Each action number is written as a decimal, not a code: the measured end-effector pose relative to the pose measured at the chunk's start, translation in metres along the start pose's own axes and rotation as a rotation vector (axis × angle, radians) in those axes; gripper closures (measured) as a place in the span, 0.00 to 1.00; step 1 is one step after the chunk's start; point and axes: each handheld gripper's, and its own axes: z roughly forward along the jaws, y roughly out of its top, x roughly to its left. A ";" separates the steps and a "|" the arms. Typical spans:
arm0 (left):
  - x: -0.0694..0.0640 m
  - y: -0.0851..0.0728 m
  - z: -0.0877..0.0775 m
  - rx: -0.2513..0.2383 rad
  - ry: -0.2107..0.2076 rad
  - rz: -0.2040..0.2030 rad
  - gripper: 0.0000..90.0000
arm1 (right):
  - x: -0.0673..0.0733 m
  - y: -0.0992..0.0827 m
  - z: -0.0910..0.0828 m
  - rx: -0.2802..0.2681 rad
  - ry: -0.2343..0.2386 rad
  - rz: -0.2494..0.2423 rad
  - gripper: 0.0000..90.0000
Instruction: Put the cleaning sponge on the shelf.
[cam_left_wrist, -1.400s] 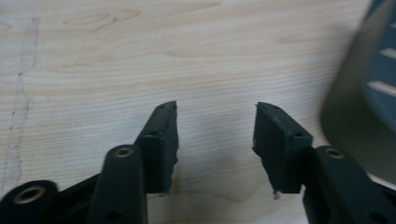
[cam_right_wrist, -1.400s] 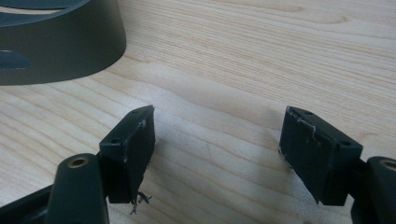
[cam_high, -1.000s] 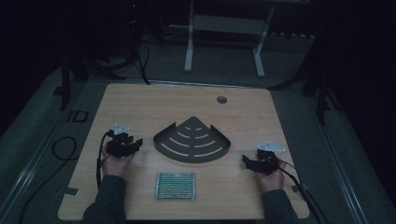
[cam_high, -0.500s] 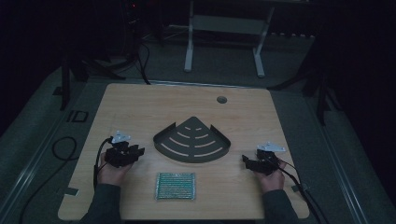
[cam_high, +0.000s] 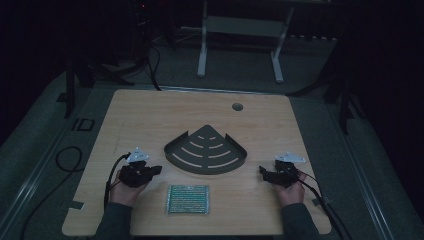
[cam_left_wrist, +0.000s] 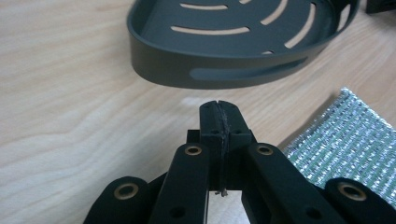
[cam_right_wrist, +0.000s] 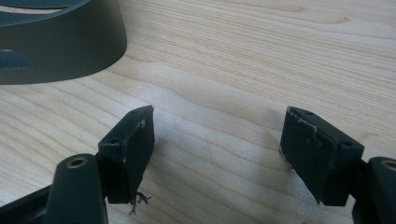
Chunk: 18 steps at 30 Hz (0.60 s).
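Right gripper view crops the dark tray (cam_right_wrist: 60, 46) at the corner.

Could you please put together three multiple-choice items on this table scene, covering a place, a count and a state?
1. Where does the shiny silver woven rectangular pad lie relative to the dark grey fan-shaped slotted metal tray?
A. nearer the person
B. beyond it
C. inside it

2. How many round holes does the light wooden table top show?
A. none
B. one
C. three

3. How do the left gripper fingers stand?
A. wide apart
B. closed on the pad
C. closed together, empty

Answers: 1 A, the high view shows the pad between tray and forearms. 2 B, one hole near the far edge. 3 C, the left gripper view shows the fingers meeting with nothing between them.
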 end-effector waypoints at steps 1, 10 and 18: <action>-0.001 0.000 0.000 0.000 -0.005 0.005 1.00 | 0.000 0.000 0.000 0.000 0.000 0.000 0.29; -0.023 0.000 0.009 0.032 -0.074 0.080 1.00 | 0.000 0.000 0.000 0.000 0.000 0.001 0.29; -0.036 -0.001 0.014 0.052 -0.120 0.114 1.00 | 0.000 0.000 0.000 0.000 0.001 -0.001 0.29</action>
